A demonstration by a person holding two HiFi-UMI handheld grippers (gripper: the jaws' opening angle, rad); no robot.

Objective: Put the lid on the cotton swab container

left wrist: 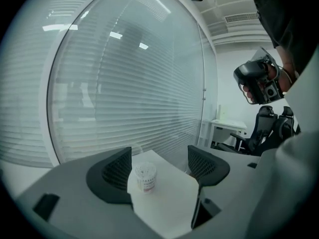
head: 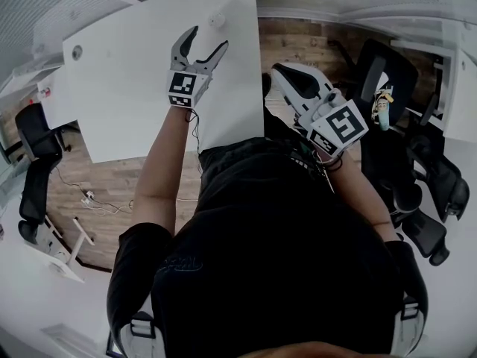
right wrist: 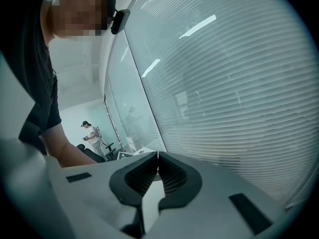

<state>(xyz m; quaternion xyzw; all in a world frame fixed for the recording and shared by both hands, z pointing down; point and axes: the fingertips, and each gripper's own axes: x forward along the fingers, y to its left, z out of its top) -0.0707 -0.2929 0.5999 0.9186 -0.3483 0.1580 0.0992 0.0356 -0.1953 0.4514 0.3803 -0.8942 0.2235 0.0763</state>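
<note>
A small round cotton swab container [head: 217,19] stands near the far edge of the white table [head: 134,88]. In the left gripper view the container [left wrist: 145,176] is upright on the table [left wrist: 169,203], white swab tips showing at its top; whether a lid sits on it I cannot tell. My left gripper [head: 210,37] hovers over the table just short of the container, jaws wide apart with nothing touching them [left wrist: 159,158]. My right gripper [head: 279,71] is off the table's right edge, shut and empty [right wrist: 158,156].
Black office chairs stand at the left [head: 37,136] and at the right [head: 387,73] on the wooden floor. A glass wall with blinds [left wrist: 124,83] rises behind the table. Another desk [left wrist: 229,126] lies further off. A person [right wrist: 92,133] stands in the distance.
</note>
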